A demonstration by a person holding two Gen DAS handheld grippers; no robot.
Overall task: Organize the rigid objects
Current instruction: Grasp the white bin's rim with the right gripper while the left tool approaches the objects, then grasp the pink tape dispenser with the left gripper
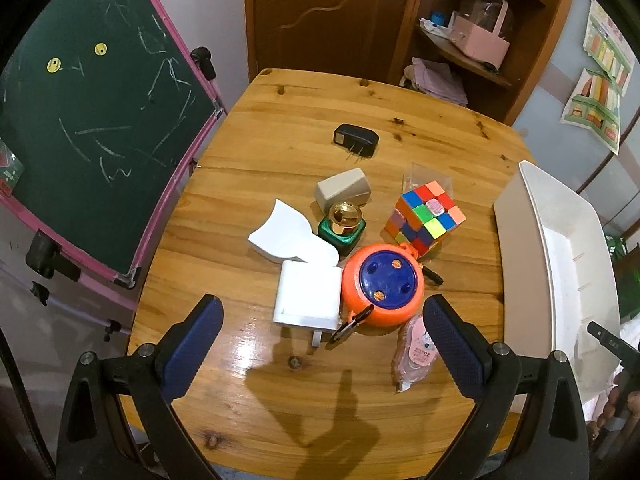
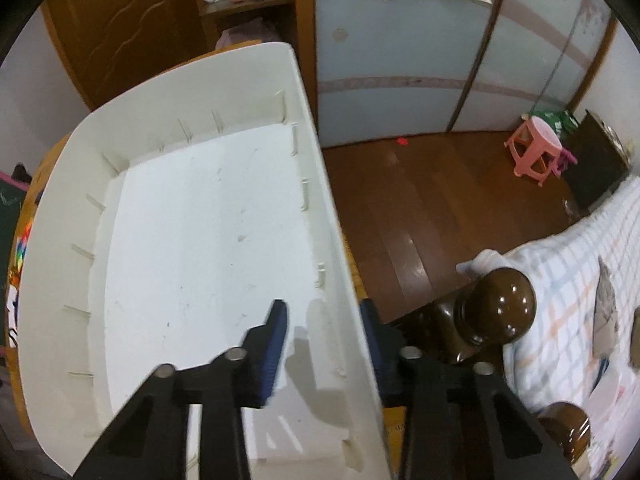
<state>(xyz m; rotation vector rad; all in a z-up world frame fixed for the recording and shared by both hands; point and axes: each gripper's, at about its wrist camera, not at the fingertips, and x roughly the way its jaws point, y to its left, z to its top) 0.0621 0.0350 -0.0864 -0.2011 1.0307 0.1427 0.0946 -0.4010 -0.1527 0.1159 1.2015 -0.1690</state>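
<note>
A cluster of objects lies mid-table: an orange round case with a blue lid (image 1: 383,289), a white charger block (image 1: 308,296), a colour cube (image 1: 425,216), a green bottle with a gold cap (image 1: 342,225), a beige box (image 1: 343,191), a white curved piece (image 1: 289,233), a black plug adapter (image 1: 356,141) and a pink correction tape (image 1: 416,351). My left gripper (image 1: 322,340) is open, just in front of the charger and orange case. My right gripper (image 2: 324,340) straddles the right wall of the empty white bin (image 2: 340,280), one finger inside, one outside, closed on it.
The wooden table (image 1: 280,128) has a green chalkboard (image 1: 92,120) to its left and a door and shelves behind. The white bin (image 1: 560,248) stands at the table's right edge. A bed with a checked cover (image 2: 568,288), brown bedposts (image 2: 500,304) and a pink stool (image 2: 534,148) are to the right.
</note>
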